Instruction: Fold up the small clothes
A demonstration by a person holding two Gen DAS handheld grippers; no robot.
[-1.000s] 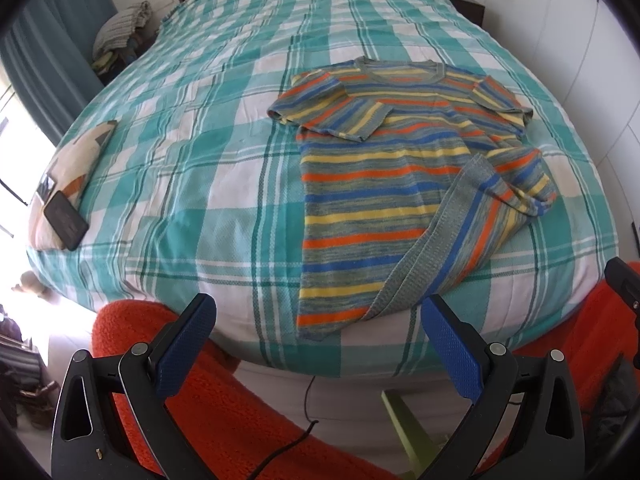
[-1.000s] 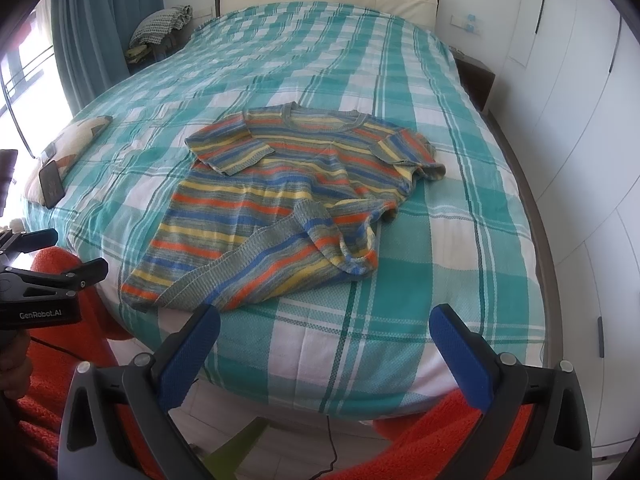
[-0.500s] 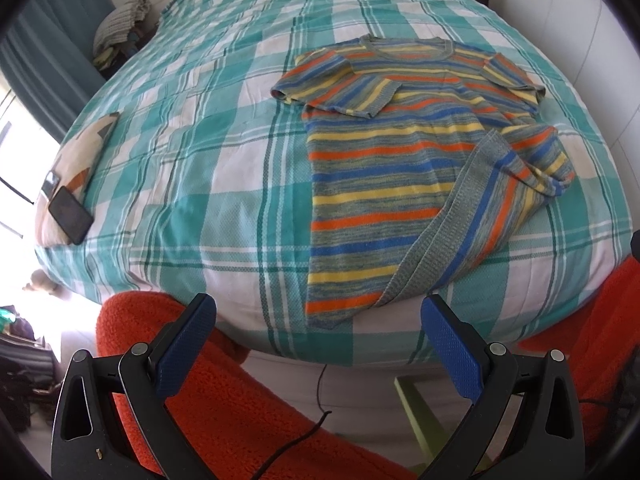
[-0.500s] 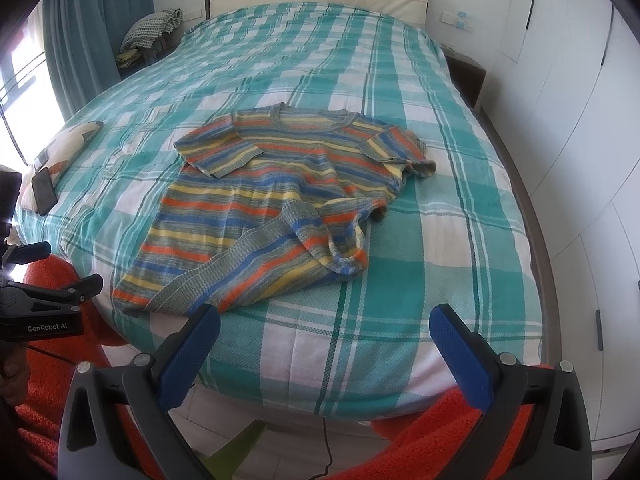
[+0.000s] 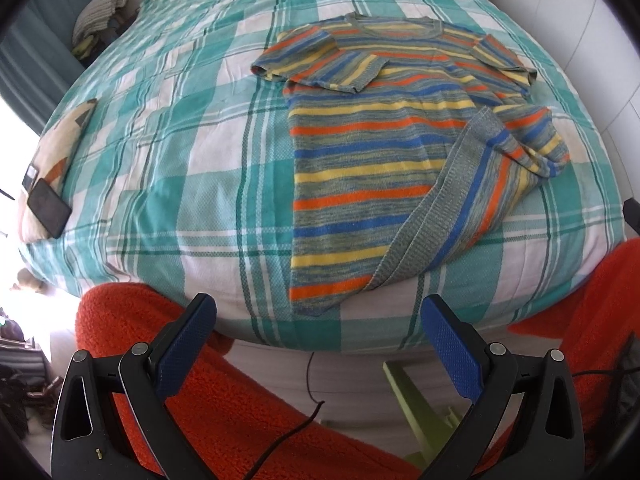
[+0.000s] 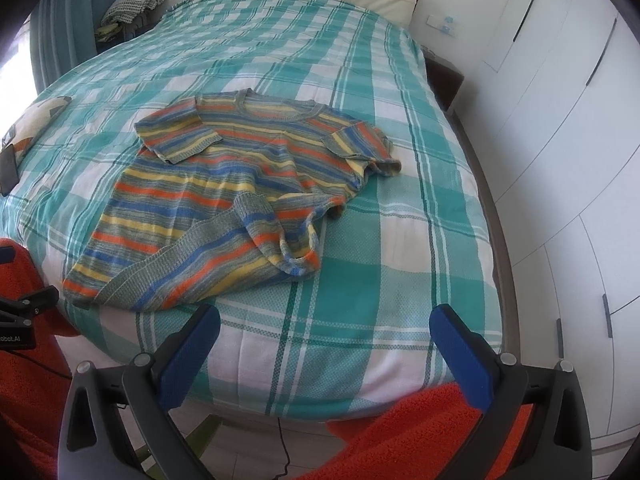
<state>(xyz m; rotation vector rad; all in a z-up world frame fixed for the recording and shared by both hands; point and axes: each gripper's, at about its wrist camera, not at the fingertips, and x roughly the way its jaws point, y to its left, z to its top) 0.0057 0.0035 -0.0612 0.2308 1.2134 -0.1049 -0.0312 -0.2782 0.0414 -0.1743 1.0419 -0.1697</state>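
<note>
A striped knit sweater in orange, yellow, blue and grey lies on the bed near its foot edge. Its neck points to the headboard, and its lower right corner is flipped up over the body in a bunched fold. My left gripper hangs open just off the foot of the bed, below the sweater's hem, holding nothing. My right gripper is open too, above the bed edge to the right of the hem. The left gripper's body shows at the left edge of the right wrist view.
The bed carries a teal and white checked cover. A dark phone rests on a cushion at the left edge. Orange fleece covers the person's legs below. White wardrobe doors stand right; folded clothes sit far left.
Both grippers have come closer to the foot of the bed and tilted down, so the sweater looks larger. The sweater itself has not moved. Both grippers stay open.
</note>
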